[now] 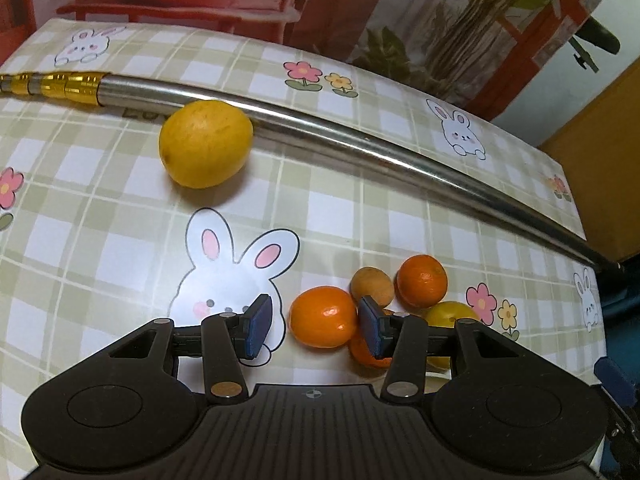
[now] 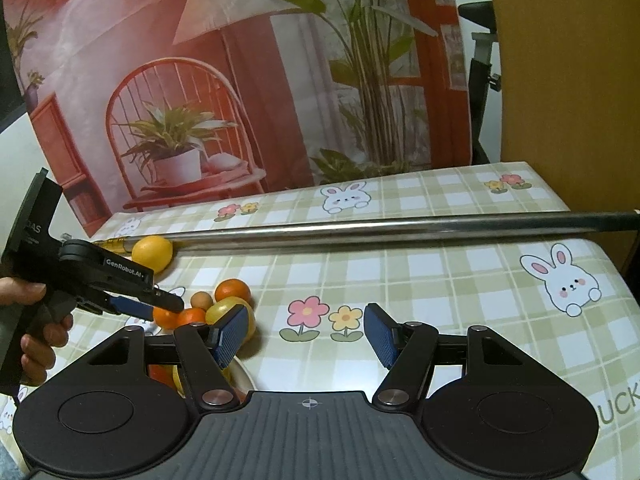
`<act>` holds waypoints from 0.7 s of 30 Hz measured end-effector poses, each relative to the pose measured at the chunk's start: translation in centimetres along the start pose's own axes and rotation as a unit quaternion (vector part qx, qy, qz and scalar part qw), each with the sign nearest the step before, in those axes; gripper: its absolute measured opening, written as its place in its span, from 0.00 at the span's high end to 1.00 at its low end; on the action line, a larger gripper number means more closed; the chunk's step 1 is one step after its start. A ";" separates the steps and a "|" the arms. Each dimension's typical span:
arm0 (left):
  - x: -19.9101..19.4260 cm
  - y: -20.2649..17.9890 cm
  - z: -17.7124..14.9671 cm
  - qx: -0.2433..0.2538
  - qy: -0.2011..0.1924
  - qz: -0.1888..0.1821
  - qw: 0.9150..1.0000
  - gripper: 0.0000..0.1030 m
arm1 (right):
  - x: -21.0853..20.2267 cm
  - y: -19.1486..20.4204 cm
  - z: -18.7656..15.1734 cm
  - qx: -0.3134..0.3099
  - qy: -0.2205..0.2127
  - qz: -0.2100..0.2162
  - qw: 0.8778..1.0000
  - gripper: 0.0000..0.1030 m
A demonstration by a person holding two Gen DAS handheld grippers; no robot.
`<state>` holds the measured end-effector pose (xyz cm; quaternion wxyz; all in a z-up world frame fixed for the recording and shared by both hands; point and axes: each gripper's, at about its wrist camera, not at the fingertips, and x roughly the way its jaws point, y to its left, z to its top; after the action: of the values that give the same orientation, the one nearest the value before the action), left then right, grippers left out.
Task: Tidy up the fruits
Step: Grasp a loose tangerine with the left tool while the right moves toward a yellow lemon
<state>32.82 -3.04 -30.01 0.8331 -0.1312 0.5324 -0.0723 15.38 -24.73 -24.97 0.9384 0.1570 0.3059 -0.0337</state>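
On counter (image 1: 100,208): fruit pile (image 1: 384,304) gathered at 5 o'clock; lemon (image 1: 206,144) stray at 11, uncollected. Left tongs (image 1: 316,328) apart around orange (image 1: 323,317); right tongs (image 2: 300,334) apart, empty.

A lone lemon (image 1: 206,143) touches the pole; oranges (image 1: 323,317), perhaps lemons, cluster nearer.

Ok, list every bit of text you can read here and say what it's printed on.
"GenRobot.AI" on the side of the left claw.
"UCK", cut off at the frame edge, on the tablecloth.
Lettering on the left claw's end plate, ending "AS": rest unreadable.
Dark letters on the tablecloth, mostly hidden behind the lemon: unreadable.
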 end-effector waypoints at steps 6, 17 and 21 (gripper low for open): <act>-0.1 0.2 -0.1 0.005 -0.005 -0.007 1.000 0.62 | 0.0 0.2 0.0 0.000 0.004 -0.001 1.000 0.41; -4.7 2.3 -1.2 0.033 -0.045 -0.011 0.998 0.62 | 0.0 1.6 0.4 -0.009 0.015 0.008 1.000 0.41; -7.1 4.3 -1.7 0.037 -0.061 -0.010 0.997 0.62 | 0.2 3.0 0.7 -0.021 0.020 0.014 0.999 0.41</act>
<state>28.17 2.70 -25.76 0.8677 -0.1095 0.4761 -0.0917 16.45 -22.07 -23.72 0.9356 0.1419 0.3230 -0.0106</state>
